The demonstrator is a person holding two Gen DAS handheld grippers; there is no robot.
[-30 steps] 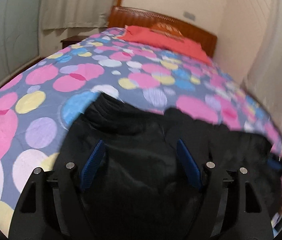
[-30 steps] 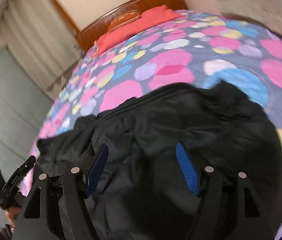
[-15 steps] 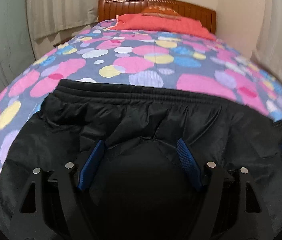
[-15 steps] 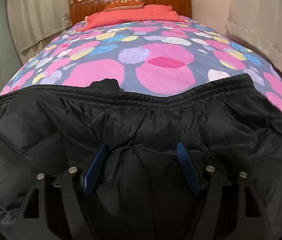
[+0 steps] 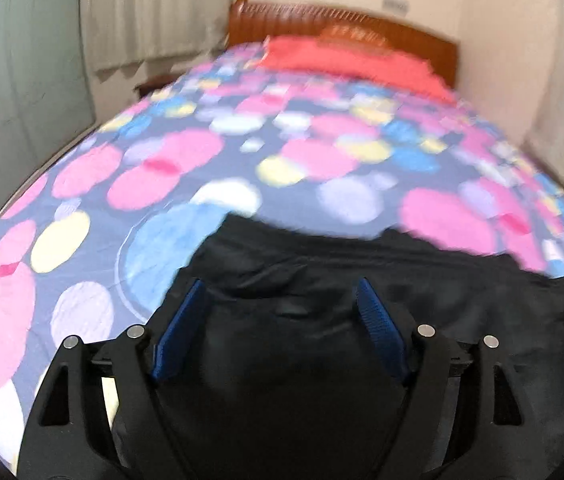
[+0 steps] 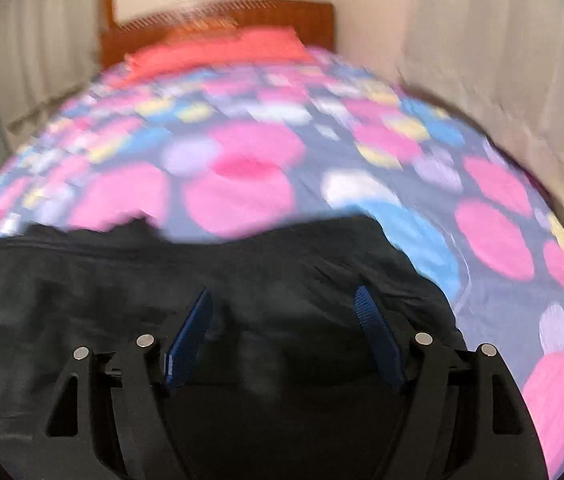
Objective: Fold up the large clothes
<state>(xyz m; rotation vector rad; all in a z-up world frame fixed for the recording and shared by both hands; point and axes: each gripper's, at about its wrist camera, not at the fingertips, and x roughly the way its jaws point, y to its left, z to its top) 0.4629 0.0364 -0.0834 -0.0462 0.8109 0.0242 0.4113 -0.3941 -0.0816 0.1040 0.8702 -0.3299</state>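
- Black, slightly shiny padded fabric fills the lower half of both views: the large garment [image 5: 361,300] lies spread on the bed [image 5: 82,240], near its foot end, which gives room to fold it flat.
- The spotted bedspread, pink, blue, yellow and lilac on grey-blue, is bare beyond the garment up to the red pillow [image 5: 345,60] and wooden headboard [image 5: 341,20], so a fold could be laid forward without meeting anything.
- The left claw [image 5: 282,300] hangs over the garment's left part, close to where the black edge meets the bedspread. Its blue pads are spread wide with only cloth seen beneath them; nothing is pinched.
- The right claw [image 6: 282,304] hangs over the right part, near the garment's right edge, its pads likewise spread and holding nothing.
- Both claws point downward and forward at the cloth. I judge the wide spread is meant to take a thick, puffy layer between the pads.
- One claw on each side suits a wide garment: lifting both sides together should keep the fold straight.
- Both views are blurred, so whether the pads touch the fabric cannot be told, nor which part of the garment lies under each.
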